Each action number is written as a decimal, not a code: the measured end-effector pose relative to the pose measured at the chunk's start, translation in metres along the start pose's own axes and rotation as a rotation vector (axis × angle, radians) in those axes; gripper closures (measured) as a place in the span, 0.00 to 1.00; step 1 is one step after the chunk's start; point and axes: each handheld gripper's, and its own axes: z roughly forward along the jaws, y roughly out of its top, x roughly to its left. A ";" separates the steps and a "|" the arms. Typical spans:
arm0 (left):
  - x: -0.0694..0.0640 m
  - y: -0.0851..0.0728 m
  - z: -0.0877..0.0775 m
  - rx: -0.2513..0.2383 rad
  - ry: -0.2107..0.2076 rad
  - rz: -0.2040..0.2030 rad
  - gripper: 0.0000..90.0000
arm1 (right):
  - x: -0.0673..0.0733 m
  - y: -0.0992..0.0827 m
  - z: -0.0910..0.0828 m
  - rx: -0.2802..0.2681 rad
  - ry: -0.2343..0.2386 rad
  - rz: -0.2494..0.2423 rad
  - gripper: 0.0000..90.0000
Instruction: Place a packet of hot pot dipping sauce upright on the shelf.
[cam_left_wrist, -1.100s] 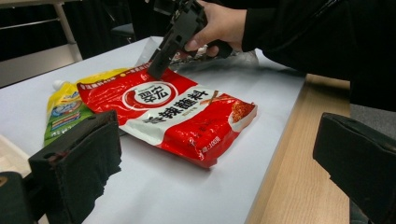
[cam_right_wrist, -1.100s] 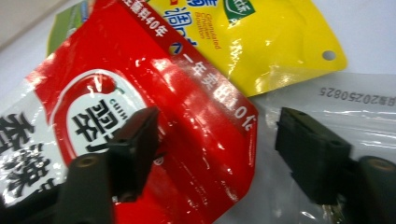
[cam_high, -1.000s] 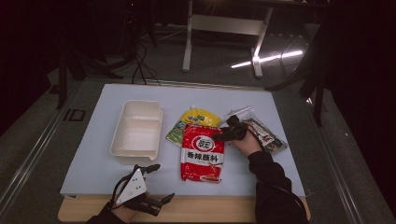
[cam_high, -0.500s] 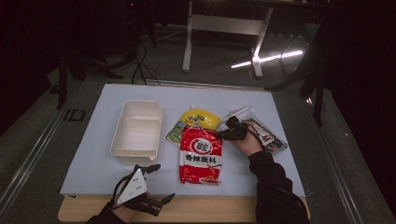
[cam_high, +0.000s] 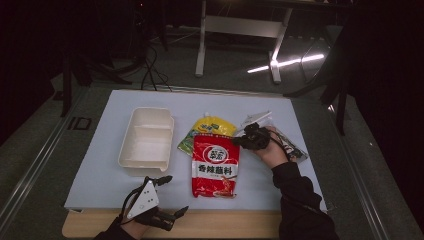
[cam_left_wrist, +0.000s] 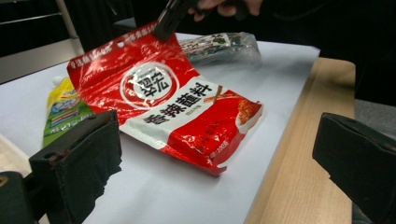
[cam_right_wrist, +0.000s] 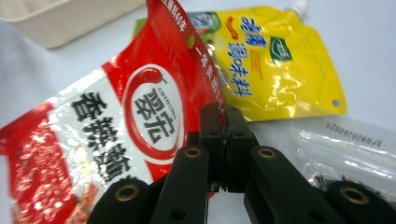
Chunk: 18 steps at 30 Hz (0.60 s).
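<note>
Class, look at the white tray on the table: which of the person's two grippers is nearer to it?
Left. The left gripper sits open just below the white tray at the table's near edge. The right gripper is farther off, across the red packet, pinching its top corner.

White tray (cam_high: 146, 142) beside yellow pouch (cam_high: 216, 126)

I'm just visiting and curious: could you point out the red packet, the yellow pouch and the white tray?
red packet (cam_high: 215, 165), high view, on its printed front.
yellow pouch (cam_right_wrist: 280, 60), right gripper view, on its yellow face.
white tray (cam_high: 131, 161), high view, on its near rim.
</note>
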 end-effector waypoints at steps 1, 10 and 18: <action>0.000 0.000 0.000 -0.001 -0.004 0.002 0.02 | 0.003 0.001 -0.003 -0.004 -0.004 -0.008 0.99; -0.001 0.004 0.002 0.044 -0.042 -0.058 0.04 | 0.026 0.013 -0.032 -0.054 -0.018 -0.090 0.99; 0.003 0.019 -0.006 0.014 -0.023 -0.100 0.03 | 0.049 0.018 -0.056 -0.101 -0.018 -0.161 0.99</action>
